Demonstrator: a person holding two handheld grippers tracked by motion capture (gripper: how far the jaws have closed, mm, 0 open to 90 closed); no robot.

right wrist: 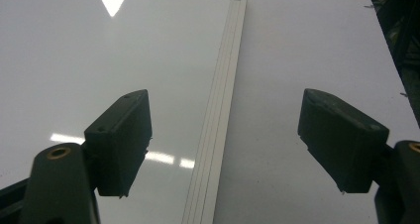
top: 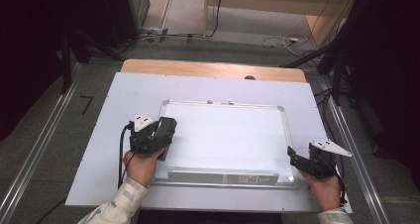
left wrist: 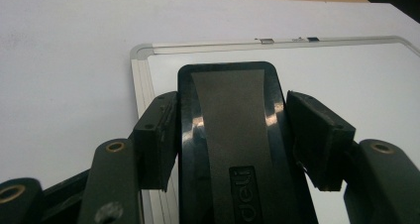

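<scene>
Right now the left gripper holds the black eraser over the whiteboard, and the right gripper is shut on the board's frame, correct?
Not quite. The right gripper is open, its jaws straddling the whiteboard frame untouched, as the right gripper view shows. The left gripper does hold the black eraser.

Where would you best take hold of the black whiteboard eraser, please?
Grip the whiteboard eraser across its two long, straight sides, coming from its near short end, as the left gripper does: the body is narrow enough to sit between the jaws.
</scene>
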